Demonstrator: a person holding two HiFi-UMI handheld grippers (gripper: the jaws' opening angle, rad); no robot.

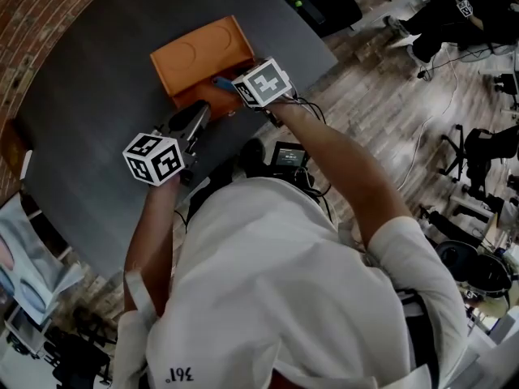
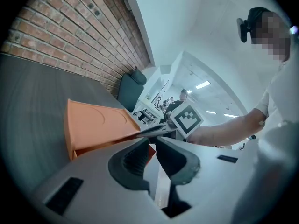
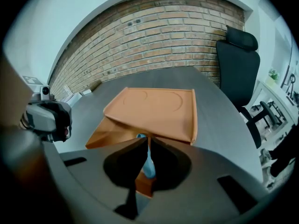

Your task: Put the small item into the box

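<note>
An orange box [image 1: 203,55] lies on the dark grey table [image 1: 89,112], its lid with round embossed marks on top and its open side facing me. In the right gripper view the box [image 3: 154,108] fills the middle. My right gripper [image 3: 145,148] is shut on a small light-blue item [image 3: 148,164], right at the box's open front edge; its jaws [image 1: 223,83] show a blue tip there. The left gripper [image 2: 152,146] points at the box's [image 2: 98,122] near corner with a narrow gap between its pads and nothing gripped. It stands just short of the box [image 1: 199,118].
A brick wall [image 3: 154,27] runs behind the table. A black office chair [image 3: 237,64] stands at the table's far right corner. Wooden floor with cables, chairs and equipment lies to the right [image 1: 405,136]. The person's arms and white shirt [image 1: 276,282] cover the near table edge.
</note>
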